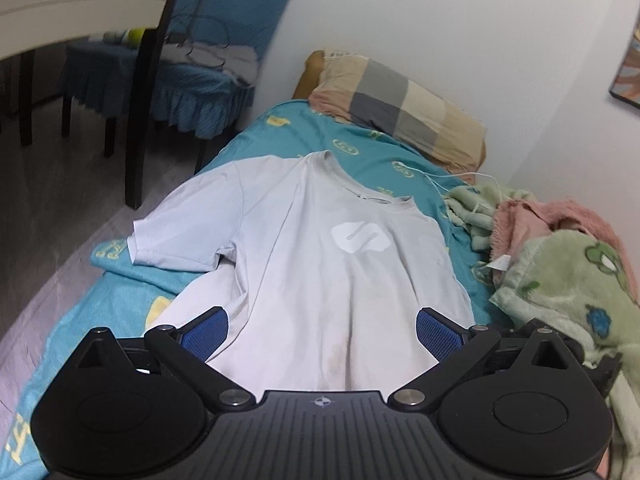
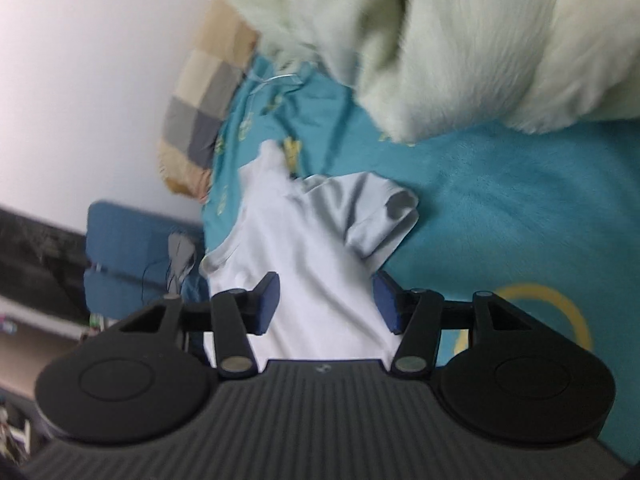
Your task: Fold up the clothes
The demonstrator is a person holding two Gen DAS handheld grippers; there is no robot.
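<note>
1. A pale T-shirt (image 1: 320, 248) lies spread on the teal bed (image 1: 120, 304), left of a fuzzy blanket (image 1: 560, 280).
2. Left tongs (image 1: 322, 334) gape, released, above its near hem.
3. Right tongs (image 2: 326, 304) stand half spread, gripping nothing.

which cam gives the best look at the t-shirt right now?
Left wrist. It shows the t-shirt sharp and spread front-up on the bed sheet, with collar, one sleeve and the white chest logo visible. The right wrist view is tilted and blurred; it shows only part of the shirt, with a crumpled sleeve.
</note>
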